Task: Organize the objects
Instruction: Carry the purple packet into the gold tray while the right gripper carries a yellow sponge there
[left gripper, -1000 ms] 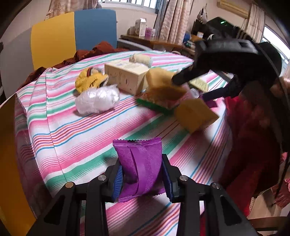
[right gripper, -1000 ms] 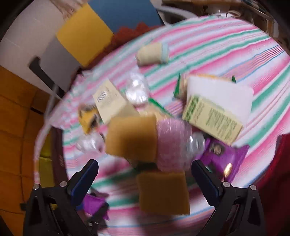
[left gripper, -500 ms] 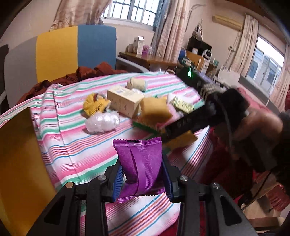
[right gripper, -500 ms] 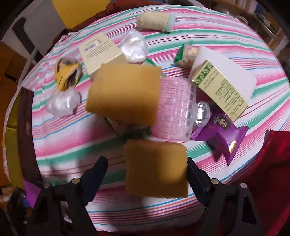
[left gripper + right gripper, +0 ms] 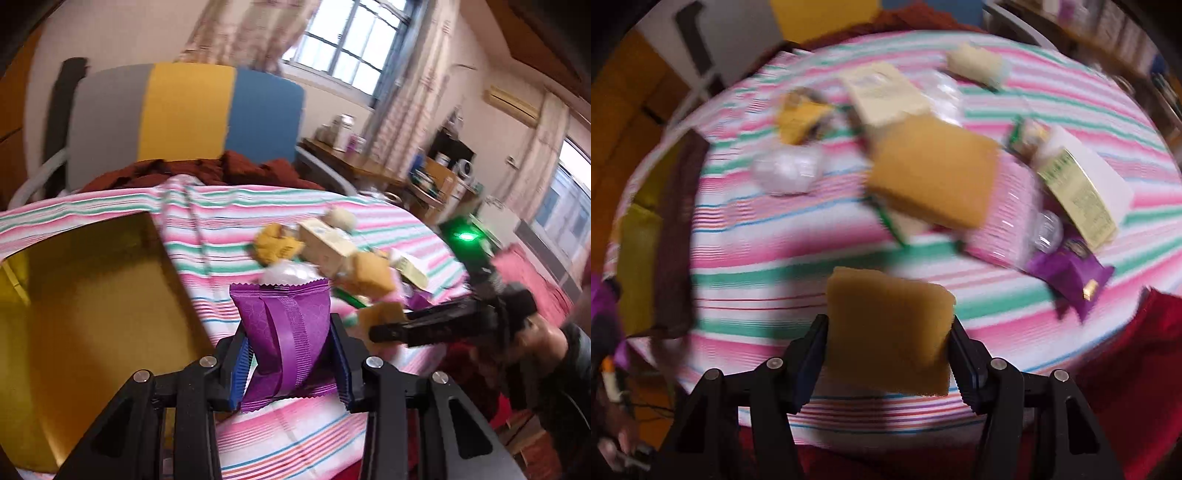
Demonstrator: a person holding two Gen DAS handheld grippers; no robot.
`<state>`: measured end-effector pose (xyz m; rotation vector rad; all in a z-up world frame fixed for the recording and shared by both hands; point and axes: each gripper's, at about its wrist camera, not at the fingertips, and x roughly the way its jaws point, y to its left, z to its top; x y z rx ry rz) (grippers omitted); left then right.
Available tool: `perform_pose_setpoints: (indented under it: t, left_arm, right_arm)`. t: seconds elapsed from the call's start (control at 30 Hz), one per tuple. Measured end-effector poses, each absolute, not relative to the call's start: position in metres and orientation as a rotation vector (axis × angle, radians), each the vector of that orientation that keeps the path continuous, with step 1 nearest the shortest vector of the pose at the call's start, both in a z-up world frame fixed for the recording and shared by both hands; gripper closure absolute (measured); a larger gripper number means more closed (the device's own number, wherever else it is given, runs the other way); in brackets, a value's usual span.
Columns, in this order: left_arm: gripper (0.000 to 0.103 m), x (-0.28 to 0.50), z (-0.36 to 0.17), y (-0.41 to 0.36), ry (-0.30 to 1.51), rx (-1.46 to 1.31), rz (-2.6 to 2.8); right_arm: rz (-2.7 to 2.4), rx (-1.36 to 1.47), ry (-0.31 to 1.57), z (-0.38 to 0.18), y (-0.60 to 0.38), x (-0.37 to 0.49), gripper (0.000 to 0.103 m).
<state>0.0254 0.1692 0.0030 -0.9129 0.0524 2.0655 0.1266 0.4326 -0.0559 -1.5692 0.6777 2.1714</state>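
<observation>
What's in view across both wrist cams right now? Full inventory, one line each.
purple snack packet: 1, purple, between the left gripper's fingers
second purple packet: 1, purple, lying near the table's right edge
held sponge: 1, tan, between the right gripper's fingers
second sponge: 1, tan, on top of the central pile
pink ridged pack: 1, pink, beside the second sponge
cream box: 1, cream, far side of the pile
green-printed box: 1, white and green, right of the pile
clear plastic wad: 1, whitish, left of the pile
yellow box: 1, yellow, at the table's left edge
striped tablecloth: 1, pink, green, white
left gripper: shut on the packet
right gripper: shut on the sponge
</observation>
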Motion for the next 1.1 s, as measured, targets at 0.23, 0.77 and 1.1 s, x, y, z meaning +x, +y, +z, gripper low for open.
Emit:
perform_pose_setpoints:
  t: [0.23,0.77,1.1]
  left_arm:
    - [0.065,-0.007,0.002,0.115,-0.026,-0.974,2.236]
    - [0.064,-0.093,-0.008,0.027,-0.075,-1.113,2.515]
    - [0.052,-0.092,-0.003,0.005,-0.131,-1.125,2.577]
  right_arm:
    - [2.394,-1.511,0.564,-0.025,0.374,0.096,0.041]
    - [2.784,-1.536,0.240,-0.003,0.232,-0.020,0.041]
    - [2.853,-1.488,0.247,-0.007,0.203,-0.062,0.017]
